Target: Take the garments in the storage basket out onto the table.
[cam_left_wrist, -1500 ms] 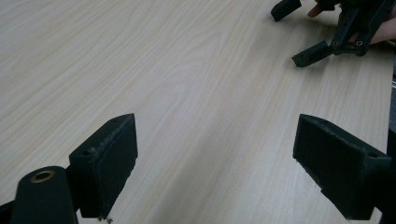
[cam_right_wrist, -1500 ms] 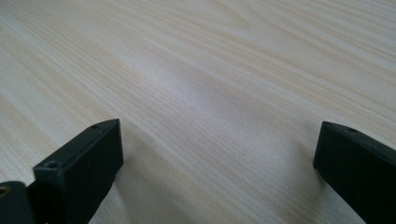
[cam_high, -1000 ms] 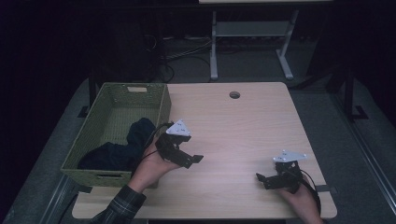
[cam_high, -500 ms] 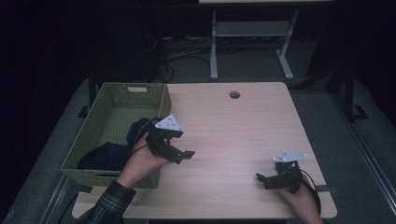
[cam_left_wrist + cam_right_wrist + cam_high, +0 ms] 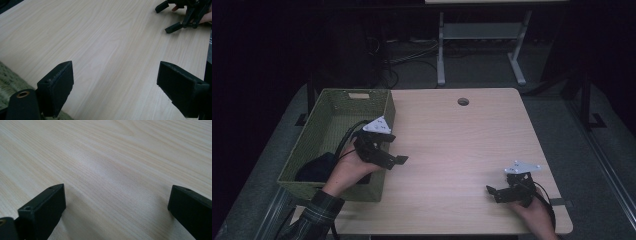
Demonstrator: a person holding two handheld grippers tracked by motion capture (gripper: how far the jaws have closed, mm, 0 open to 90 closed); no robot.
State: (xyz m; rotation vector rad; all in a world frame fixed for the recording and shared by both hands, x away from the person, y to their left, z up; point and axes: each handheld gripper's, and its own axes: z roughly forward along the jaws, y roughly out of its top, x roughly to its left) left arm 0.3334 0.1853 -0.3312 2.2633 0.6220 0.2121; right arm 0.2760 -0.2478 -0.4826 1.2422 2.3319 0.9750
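High view first: we see the dark crumpled cloth (image 5: 319,167) lying in the near end of the green woven rectangular basket (image 5: 334,107), which sits on the left part of the pale wooden surface (image 5: 457,145). Our left gripper (image 5: 384,157) hovers over the basket's right rim, jaws spread and empty. Our right gripper (image 5: 499,192) rests well apart near the surface's front right corner, jaws likewise parted around nothing.

A pale wood table (image 5: 462,150) with a round hole (image 5: 463,101) near its far edge – beyond it, on the dark floor, a grey metal stand (image 5: 482,35) and a tangle of cables (image 5: 407,55) – grey mats flank the table
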